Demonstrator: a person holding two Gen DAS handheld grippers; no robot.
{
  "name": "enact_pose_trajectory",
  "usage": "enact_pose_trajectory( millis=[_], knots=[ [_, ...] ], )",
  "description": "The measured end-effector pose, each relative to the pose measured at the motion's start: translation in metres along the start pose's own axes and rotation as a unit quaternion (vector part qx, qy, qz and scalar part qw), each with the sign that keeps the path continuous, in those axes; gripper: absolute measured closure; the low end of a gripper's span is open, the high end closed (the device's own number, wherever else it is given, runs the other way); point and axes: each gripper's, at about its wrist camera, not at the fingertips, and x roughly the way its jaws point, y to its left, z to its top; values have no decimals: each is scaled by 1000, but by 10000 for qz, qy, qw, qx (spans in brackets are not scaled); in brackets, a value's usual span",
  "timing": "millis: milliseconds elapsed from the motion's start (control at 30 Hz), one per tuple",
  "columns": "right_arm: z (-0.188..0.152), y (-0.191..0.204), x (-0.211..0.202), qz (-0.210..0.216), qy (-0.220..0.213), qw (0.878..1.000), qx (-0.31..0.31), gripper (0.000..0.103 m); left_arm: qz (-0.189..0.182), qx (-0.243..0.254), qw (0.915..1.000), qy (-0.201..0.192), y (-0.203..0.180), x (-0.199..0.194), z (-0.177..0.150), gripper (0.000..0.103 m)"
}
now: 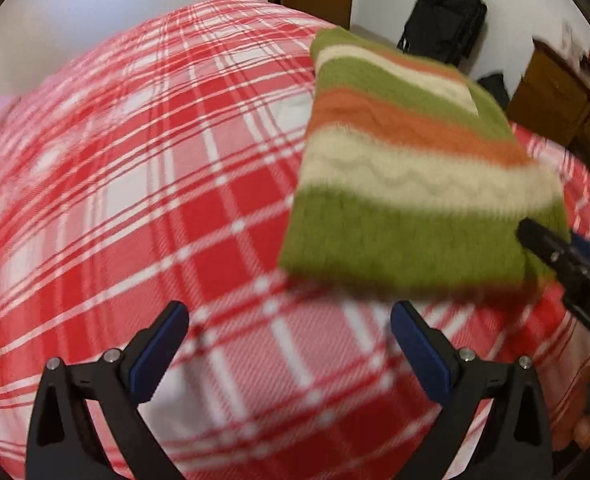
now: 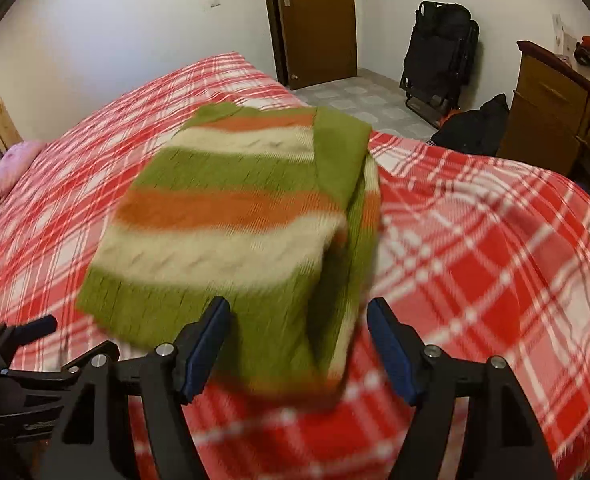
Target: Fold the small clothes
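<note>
At bottom of the left wrist view, left tool (image 1: 289, 334) spread wide, nothing between its blue pads (image 1: 157, 354), only red plaid bedspread (image 1: 135, 200) under it. Striped sweater (image 1: 407, 184) lies folded on the bed, centre right of frame, just above the tool, apart from it. Black tip of the right tool (image 1: 551, 248) at right edge, over the sweater's lower right corner; contact unclear from blur. Bottom of the right wrist view: right tool (image 2: 299, 342) parted, sweater's (image 2: 231, 216) near edge sits between the pads (image 2: 395, 364), not pressed. Left tool (image 2: 23, 332) at lower left. Door (image 2: 315, 20) top centre, black bag (image 2: 439, 52) upper right, wooden dresser (image 2: 551, 108) at right edge.
</note>
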Motion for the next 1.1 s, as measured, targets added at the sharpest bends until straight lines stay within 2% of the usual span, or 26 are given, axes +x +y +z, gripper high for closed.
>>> enact_pose_trajectory(
  millis=[167,300,500,600,667,767,867,967,1100],
  knots=[
    [-33,6,-19,85,149,9999,6,31,336,246,9983,-418,4,-36,-36,0],
    [-58,15,-31,47,223,9995,-231,31,530,225,9954,-770,19,-60,-52,0],
    [-55,23,-72,305,-124,9994,-85,31,474,110,9874,-1504,26,-108,-62,0],
    [-44,24,-100,371,-514,9980,0,31,390,-8,9827,-1810,31,-129,-63,0],
    [-39,26,-121,280,-926,9953,-3,31,311,-133,9785,-2036,33,-145,-61,0],
    [-34,28,-155,184,-1694,9854,61,31,292,-246,9728,-2287,33,-162,-60,0],
    [-30,29,-185,109,-2449,9693,172,31,295,-333,9661,-2545,33,-177,-63,0],
    [-25,37,-202,-48,-2844,9586,126,25,386,-320,9605,-2737,30,-187,-64,0],
    [-20,49,-211,-95,-3040,9526,82,25,552,-254,9510,-3031,27,-199,-68,0]
  ],
)
